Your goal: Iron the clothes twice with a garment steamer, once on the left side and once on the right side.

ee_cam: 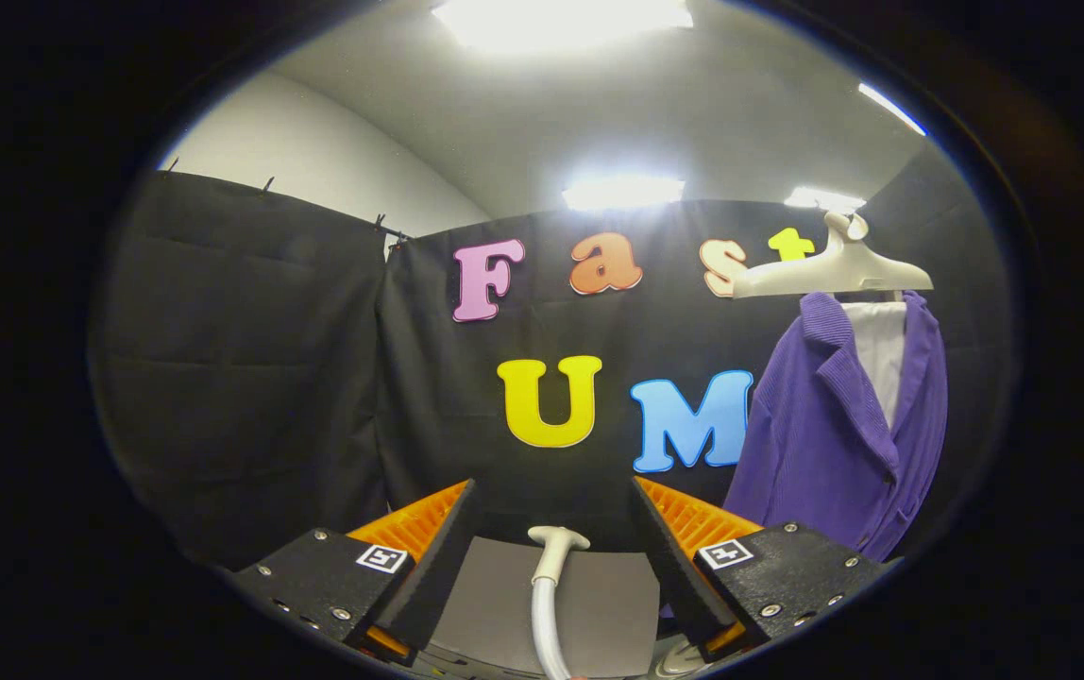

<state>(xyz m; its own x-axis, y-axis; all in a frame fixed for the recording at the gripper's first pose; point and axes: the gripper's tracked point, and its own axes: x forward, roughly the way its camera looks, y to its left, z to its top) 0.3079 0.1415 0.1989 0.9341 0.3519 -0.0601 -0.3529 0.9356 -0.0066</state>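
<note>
The purple knitted jacket [830, 444] is soft cloth with a fine ribbed weave, matt all over, its lapel folded flat. Inside its open front hangs a white inner garment [880, 354] of smooth, thin fabric. Above the jacket, the cream plastic hanger [835, 269] looks hard and smooth with a faint sheen. Left of the jacket, the black booth wall [240, 378] is matt woven cloth, creased in loose folds. Lower down, the gripper [553, 552] stands open, its fingers of ridged plastic on coarse matt blocks with small shiny metal screws. Between them the white steamer handle with hose [550, 576] is glossy smooth plastic, lying over a grey matt table [495, 604].
</note>
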